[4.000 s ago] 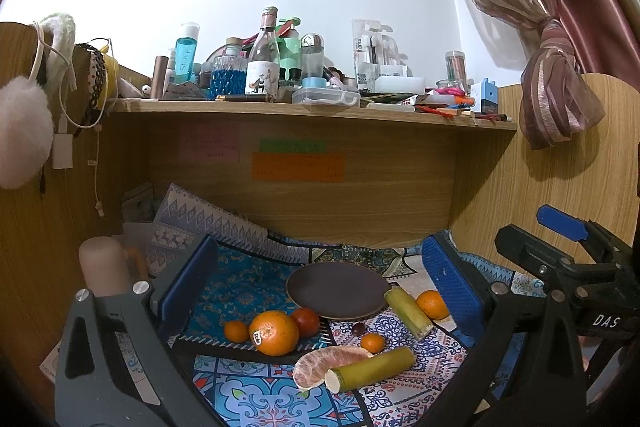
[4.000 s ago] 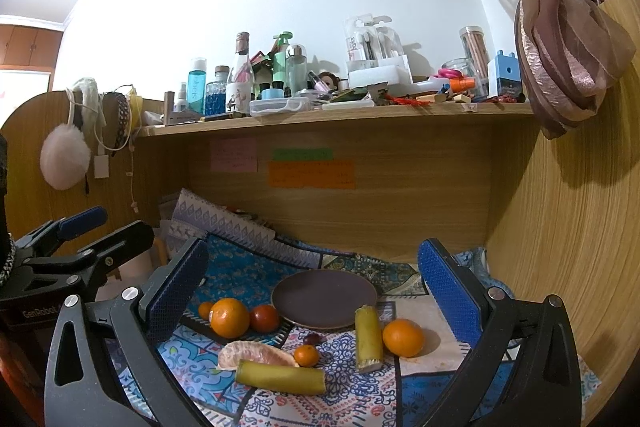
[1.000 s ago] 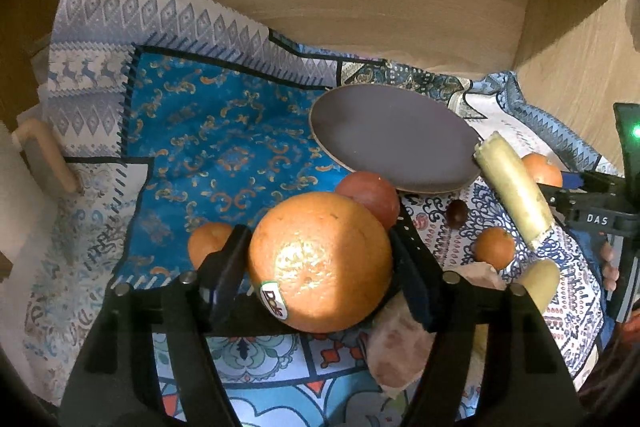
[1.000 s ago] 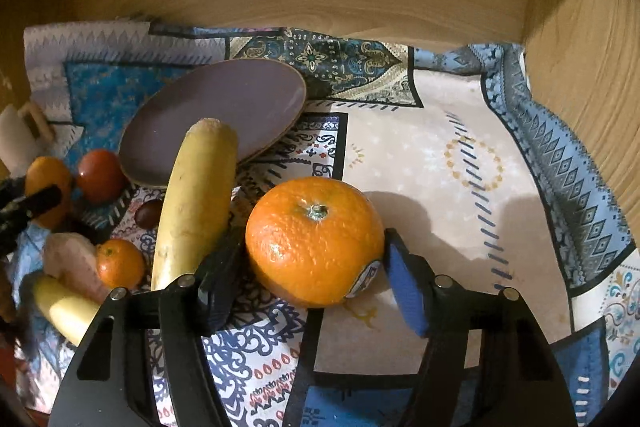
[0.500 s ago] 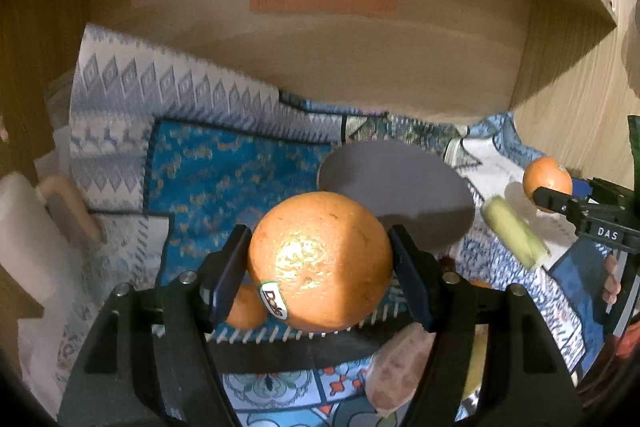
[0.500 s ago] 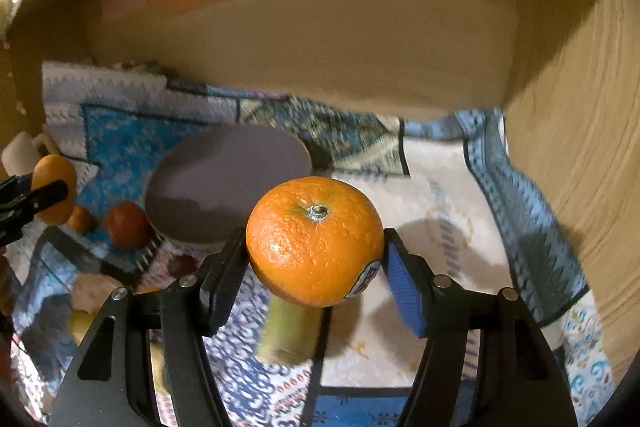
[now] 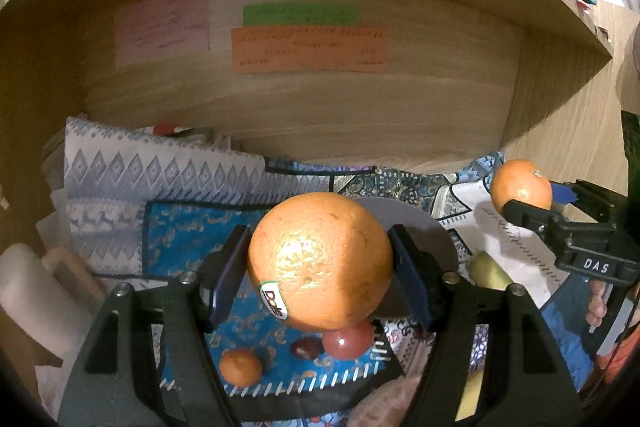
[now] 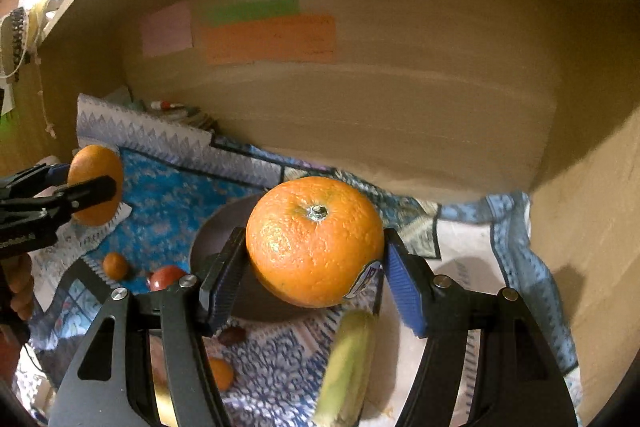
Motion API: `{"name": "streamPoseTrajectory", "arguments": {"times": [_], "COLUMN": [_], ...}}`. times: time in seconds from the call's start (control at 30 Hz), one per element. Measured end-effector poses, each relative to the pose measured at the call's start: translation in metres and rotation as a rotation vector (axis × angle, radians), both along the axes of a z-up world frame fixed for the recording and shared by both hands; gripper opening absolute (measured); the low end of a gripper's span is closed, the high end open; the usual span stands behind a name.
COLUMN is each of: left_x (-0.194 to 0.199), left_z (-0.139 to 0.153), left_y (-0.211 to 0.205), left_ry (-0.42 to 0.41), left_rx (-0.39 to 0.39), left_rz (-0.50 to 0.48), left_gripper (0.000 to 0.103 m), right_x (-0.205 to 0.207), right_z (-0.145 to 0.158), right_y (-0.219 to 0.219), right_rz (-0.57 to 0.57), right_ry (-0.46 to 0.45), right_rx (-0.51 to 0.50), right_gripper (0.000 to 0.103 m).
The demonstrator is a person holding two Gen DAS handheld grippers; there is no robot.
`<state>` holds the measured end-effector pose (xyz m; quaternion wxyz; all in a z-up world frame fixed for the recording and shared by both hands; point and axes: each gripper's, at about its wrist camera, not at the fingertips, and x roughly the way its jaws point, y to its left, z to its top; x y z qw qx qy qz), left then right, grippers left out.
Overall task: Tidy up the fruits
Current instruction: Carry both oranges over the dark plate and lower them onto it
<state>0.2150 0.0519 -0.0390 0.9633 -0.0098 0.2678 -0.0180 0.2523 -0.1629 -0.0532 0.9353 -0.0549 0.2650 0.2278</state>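
Holding one orange in each gripper, you have both fruits clear of the counter. The left gripper [image 7: 320, 267] has its fingers clamped on the large orange [image 7: 320, 261], the one with the sticker facing the camera. The right gripper [image 8: 310, 263] has its fingers clamped on the second orange [image 8: 314, 241], stem end up. Both grips sit across the widest part of the fruit and look sound.

Below, the dark plate [image 8: 212, 239] lies bare on the patterned cloth [image 7: 180, 227]. Loose around it are a small mandarin [image 7: 240, 367], a red fruit [image 7: 347, 343], a dark date-like piece [image 7: 306, 347] and a pale green stalk [image 8: 348, 359], which is blurred in the right wrist view.

Judgement: the step in hand is the carry, with both oranges lifted and not yet placed. The plate appears the likely destination, though nothing confirms it. The next move calls for bringing each orange over the plate in turn, lowering until it rests, then releasing. Keep the two grippers apart over the plate, and set round fruit down gently, as it may roll off the shallow rim.
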Motion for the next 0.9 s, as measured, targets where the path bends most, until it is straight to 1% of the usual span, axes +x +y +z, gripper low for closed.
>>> {"name": "streamPoseTrajectory", "arguments": {"times": [0.23, 0.47, 0.7, 0.77, 0.9], "left_x": [0.026, 0.055, 0.092, 0.102, 0.125], "left_z": [-0.003, -0.011, -0.028, -0.033, -0.049], "left_y": [0.003, -0.001, -0.004, -0.005, -0.006], "left_ry": [0.021, 0.062, 0.13, 0.151, 0.22], "left_rx": [0.016, 0.037, 0.043, 0.046, 0.053], "left_rz": [-0.008, -0.01, -0.021, -0.026, -0.049], "left_gripper": [0.069, 0.069, 0.069, 0.069, 0.069], "right_x": [0.019, 0.045, 0.075, 0.085, 0.104], "right_z": [0.003, 0.0, -0.012, -0.019, -0.034], "right_y": [0.014, 0.024, 0.032, 0.035, 0.04], "right_rz": [0.03, 0.054, 0.067, 0.068, 0.083], "right_ry": [0.0, 0.02, 0.055, 0.076, 0.135], "right_rx": [-0.005, -0.024, -0.048, -0.063, -0.103], "right_gripper": [0.063, 0.063, 0.063, 0.063, 0.063]}}
